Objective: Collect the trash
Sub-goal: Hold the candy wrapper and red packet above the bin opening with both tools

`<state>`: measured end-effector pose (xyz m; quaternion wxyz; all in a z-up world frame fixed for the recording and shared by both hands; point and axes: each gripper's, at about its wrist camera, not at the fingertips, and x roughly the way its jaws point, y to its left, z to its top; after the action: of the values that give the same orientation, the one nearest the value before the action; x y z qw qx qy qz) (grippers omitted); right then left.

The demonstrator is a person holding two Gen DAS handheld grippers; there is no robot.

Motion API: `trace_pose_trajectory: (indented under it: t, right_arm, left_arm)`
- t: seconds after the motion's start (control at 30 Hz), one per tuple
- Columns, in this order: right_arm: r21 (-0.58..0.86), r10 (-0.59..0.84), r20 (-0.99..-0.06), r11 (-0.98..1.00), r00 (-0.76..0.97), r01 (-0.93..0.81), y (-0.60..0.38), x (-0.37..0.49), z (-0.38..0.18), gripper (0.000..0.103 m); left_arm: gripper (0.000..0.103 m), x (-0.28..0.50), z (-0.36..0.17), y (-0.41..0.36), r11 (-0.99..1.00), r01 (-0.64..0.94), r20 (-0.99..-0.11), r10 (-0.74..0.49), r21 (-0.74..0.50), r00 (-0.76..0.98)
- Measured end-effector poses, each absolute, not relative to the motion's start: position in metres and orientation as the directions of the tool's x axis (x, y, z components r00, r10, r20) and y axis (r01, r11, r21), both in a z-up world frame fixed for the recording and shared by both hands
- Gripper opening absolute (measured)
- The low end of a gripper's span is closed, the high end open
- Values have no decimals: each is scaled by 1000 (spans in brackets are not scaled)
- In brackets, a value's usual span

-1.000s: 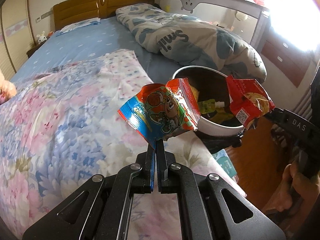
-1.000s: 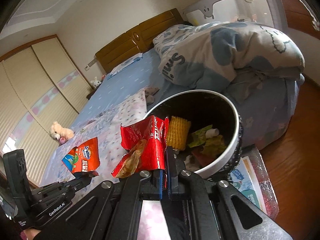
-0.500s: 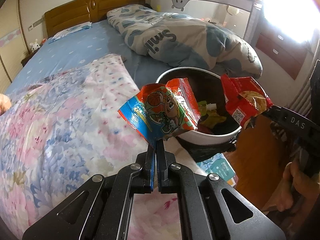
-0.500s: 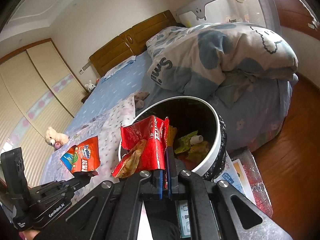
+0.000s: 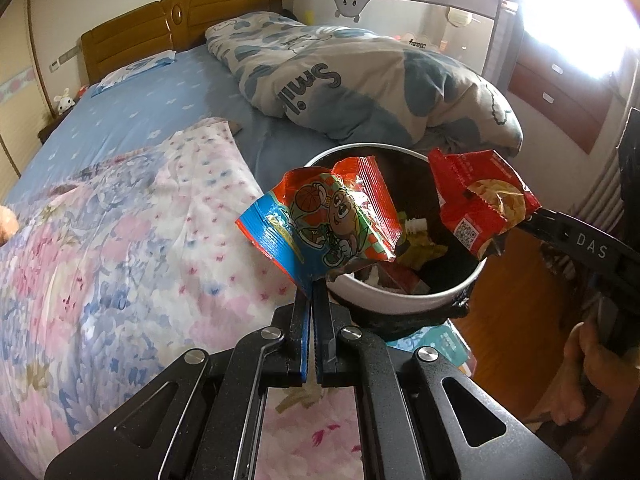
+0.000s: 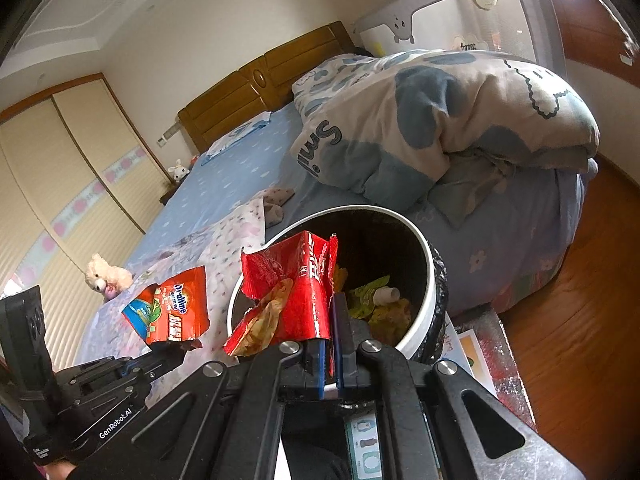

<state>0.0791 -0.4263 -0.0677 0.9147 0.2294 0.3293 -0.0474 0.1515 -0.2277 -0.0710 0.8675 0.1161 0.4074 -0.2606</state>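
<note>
The left gripper [image 5: 312,294] has its jaws pressed together on the bottom corner of an orange-and-blue snack wrapper [image 5: 320,226]. Its near face carries a cartoon character with a basketball; seen from the right wrist camera, the other face reads "Oraline" above white characters too small to read. The wrapper stands up from the fingertips at the near left rim of the white trash bin [image 5: 404,304], partly over the bin's opening and partly over the floral bedspread [image 5: 120,240].

The right gripper [image 6: 331,316] pinches a red snack packet [image 6: 292,300] by its lower edge, jaws closed tight on it. The packet shows white characters on its red panel, a picture of pale crisps, and, in the left wrist view, a QR code. It hangs over the bin's mouth, on the right side in the left camera's view. The right gripper's arm bears the letters "DAS"; the left gripper's body reads "GenRobot.AI".

Inside the bin, lined with a black bag, lie yellow-green wrappers [image 6: 376,304] and a small white cap-like piece [image 6: 386,294]. Beyond the bin, a folded duvet [image 5: 360,80] on the blue sheet [image 5: 160,100] is printed with "Smil", the rest hidden in a fold. A hand [image 5: 592,372] grips the right tool's handle.
</note>
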Motion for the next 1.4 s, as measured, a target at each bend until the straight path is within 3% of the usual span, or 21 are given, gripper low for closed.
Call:
trace_pose_trajectory:
  t: [1.4]
  right_arm:
    - [353,45,-656,900,754,253,-442,104,-68,3]
  left_arm:
    - [1,181,-72,-268,820,571,-775,-334,42,536]
